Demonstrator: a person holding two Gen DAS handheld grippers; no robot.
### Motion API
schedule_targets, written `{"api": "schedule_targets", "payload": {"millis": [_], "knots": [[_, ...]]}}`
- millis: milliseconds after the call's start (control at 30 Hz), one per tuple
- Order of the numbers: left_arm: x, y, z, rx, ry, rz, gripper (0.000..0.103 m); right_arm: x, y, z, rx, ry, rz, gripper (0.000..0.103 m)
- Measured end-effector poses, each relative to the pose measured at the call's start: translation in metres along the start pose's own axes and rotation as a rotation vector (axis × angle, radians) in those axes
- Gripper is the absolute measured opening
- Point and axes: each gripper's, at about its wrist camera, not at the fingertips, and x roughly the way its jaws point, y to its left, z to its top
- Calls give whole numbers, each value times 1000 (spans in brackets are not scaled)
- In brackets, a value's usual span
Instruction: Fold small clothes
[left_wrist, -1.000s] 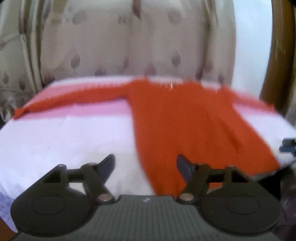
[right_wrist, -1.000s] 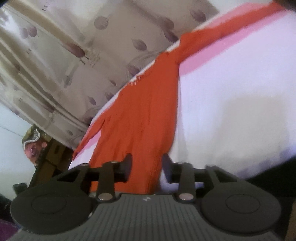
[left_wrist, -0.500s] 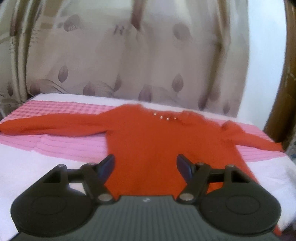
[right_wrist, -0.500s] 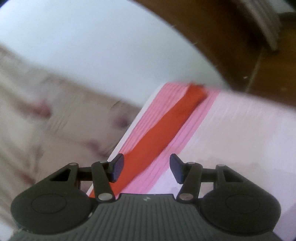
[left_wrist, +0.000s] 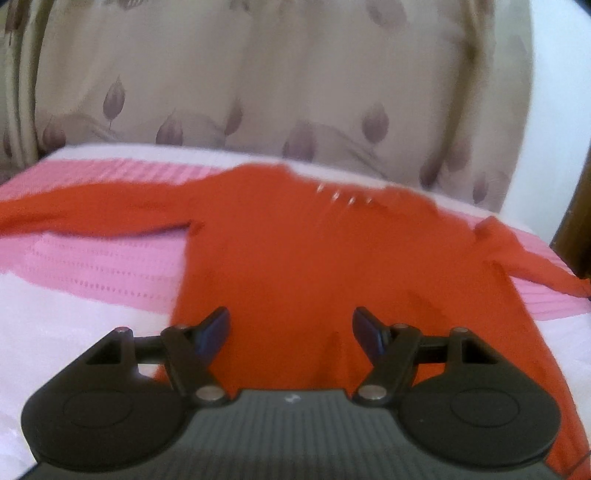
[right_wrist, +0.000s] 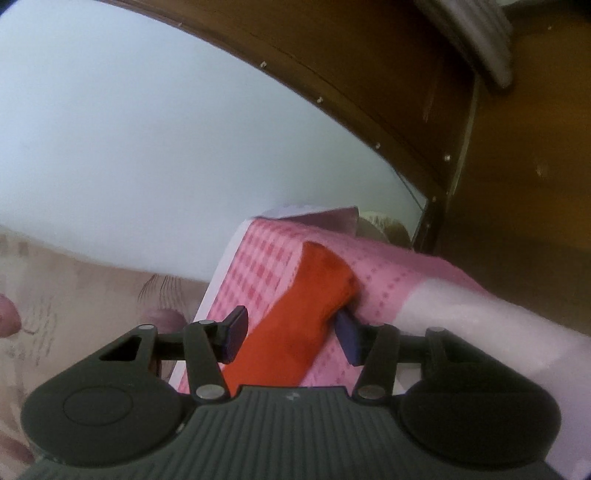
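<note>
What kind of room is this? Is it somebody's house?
Probably a room in a home, maybe a bedroom. A leaf-patterned curtain hangs behind a surface covered with a pink and white cloth, an orange sweater lies spread on it, and dark wooden furniture stands beside.

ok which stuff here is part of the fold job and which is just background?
Job:
- orange sweater
- its sleeve end
- left gripper, open
- right gripper, open astride the sleeve

Background:
- pink-and-white cloth underneath
- leaf-print curtain
- brown wooden frame
</note>
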Motion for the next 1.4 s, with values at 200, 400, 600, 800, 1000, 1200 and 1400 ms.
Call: {"api": "schedule_targets", "payload": {"millis": [200,400,600,800,1000,1200,1400], "knots": [[2,4,-3,-21,12,-6,73,14,12,0,-59,-10,-71,37],[3,0,-1,8,-1,-2,73,10,13,2,-31,39,-17,10],[-16,5,12,20,-85,3,73,0,93,-17,-55,84,171,10],[-32,16,18,64,-182,47,73,21,191,-83,-69,202,370,10],[-33,39,12,30,-178,49,73,53,271,-190,-106,373,507,10],[-32,63,8,-23,-182,45,73,93,302,-302,-141,548,516,10],[-27,81,2,-101,-175,-2,73,117,307,-377,-143,656,497,10]]}}
